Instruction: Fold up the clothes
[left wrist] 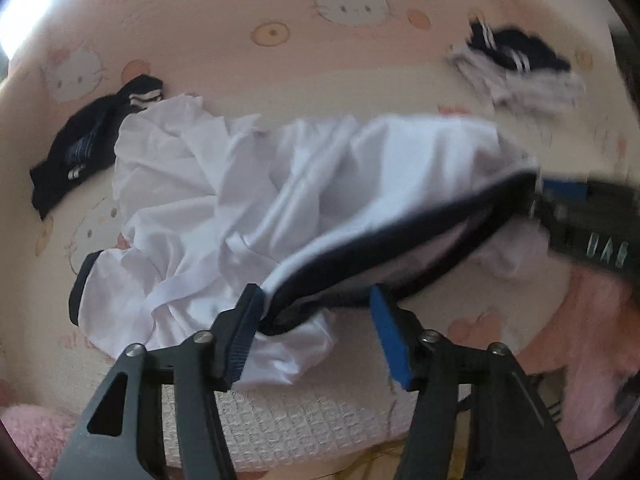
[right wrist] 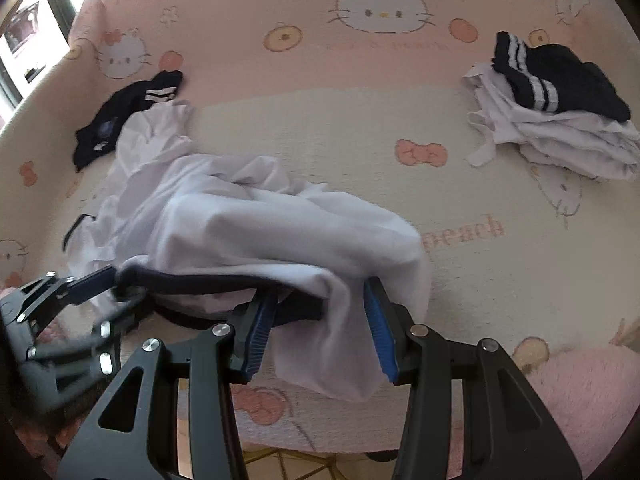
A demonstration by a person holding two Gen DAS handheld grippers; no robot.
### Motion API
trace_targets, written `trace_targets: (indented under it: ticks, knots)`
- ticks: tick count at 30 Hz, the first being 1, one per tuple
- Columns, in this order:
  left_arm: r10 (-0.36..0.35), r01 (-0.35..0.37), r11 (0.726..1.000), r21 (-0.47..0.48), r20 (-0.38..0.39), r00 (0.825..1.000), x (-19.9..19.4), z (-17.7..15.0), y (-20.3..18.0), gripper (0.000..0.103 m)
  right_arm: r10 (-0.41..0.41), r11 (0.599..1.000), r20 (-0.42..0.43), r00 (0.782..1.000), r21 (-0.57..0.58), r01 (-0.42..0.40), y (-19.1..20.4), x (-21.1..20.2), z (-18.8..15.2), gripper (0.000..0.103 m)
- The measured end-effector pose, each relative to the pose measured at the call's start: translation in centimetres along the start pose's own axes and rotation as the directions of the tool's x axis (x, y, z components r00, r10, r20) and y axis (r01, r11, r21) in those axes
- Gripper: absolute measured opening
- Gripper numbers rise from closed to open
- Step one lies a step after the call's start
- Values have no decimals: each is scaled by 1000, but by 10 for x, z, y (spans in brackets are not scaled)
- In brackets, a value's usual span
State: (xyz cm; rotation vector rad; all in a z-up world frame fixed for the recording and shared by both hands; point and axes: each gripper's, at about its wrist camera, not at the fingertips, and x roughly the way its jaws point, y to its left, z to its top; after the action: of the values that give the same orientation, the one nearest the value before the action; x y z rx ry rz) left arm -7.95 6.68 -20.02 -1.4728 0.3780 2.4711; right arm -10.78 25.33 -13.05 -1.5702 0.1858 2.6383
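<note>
White shirt (right wrist: 248, 220) lies beside printed word "peach" (right wrist: 466, 234)

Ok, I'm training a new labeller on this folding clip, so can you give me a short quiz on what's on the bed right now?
1. True or false: a navy striped piece lies on top of the folded stack.
2. The trim on the white garment is: A red, B navy, C green.
3. Which gripper has its pads standing apart, with the hem running loose between them?

Key: 1 true. 2 B. 3 the left gripper. The hem leans on one pad only.
</note>
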Motion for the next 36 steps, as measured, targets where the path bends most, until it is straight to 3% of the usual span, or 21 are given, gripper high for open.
trace_targets:
  ticks: [3,4,5,8,9,13,15,17,19,20,23,25,28,31,33,36]
  knots:
    - [75,-74,997,-24,44,996,1,6,-2,57,-85,996,53,995,22,84,-9,-10,3,45]
    - [88,-85,995,-54,62,994,-3,7,2,51,-96,995,69,993,48,93,-14,-14,4,45]
    - [79,-70,992,-105,80,994,-8,9,11,43,-98,993,80,992,78,92,-21,-19,5,45]
    - [42,0,961,-276,148,988,-25,14,46,42,-78,988,82,994,139,66,-38,-28,5,51]
    - [47,9,949,-314,168,985,-31,12,55,42,-66,989,61,996,136,57,-40,-27,4,56]
    - [66,18,910,-415,188,980,-41,3,76,42,28,997,-110,994,81,-19,-30,-4,-6,56]
    - [51,28,892,-451,162,986,-36,0,84,44,79,994,-156,985,81,-67,-23,7,-9,51]
    - [-23,61,880,-472,86,996,-17,-4,86,45,81,996,-172,982,60,-72,-15,14,-9,45]
    - [-102,95,869,-486,11,995,4,-8,82,43,72,997,-190,979,34,-67,-9,22,-9,30]
    - [-141,110,863,-493,-25,990,14,-11,80,27,66,998,-206,976,20,-63,-6,28,-10,27]
    - [-141,123,867,-482,-2,990,-1,-7,77,7,115,992,-183,976,64,-105,-13,19,-7,16]
    - [-169,184,866,-466,74,983,-28,5,80,7,77,995,-113,991,71,-69,-23,-3,5,15]
    - [-115,173,920,-351,181,977,-86,44,72,7,46,998,25,999,52,-47,-29,-50,41,14]
    - [-61,148,958,-244,331,942,-166,86,68,7,27,1000,218,976,-1,-27,-17,-124,88,13]
    - [-33,130,970,-205,419,908,-215,100,74,7,24,999,360,933,-36,-13,-7,-183,116,13]
    - [33,61,988,-145,569,821,-301,111,80,7,78,996,518,852,-68,-50,4,-262,133,13]
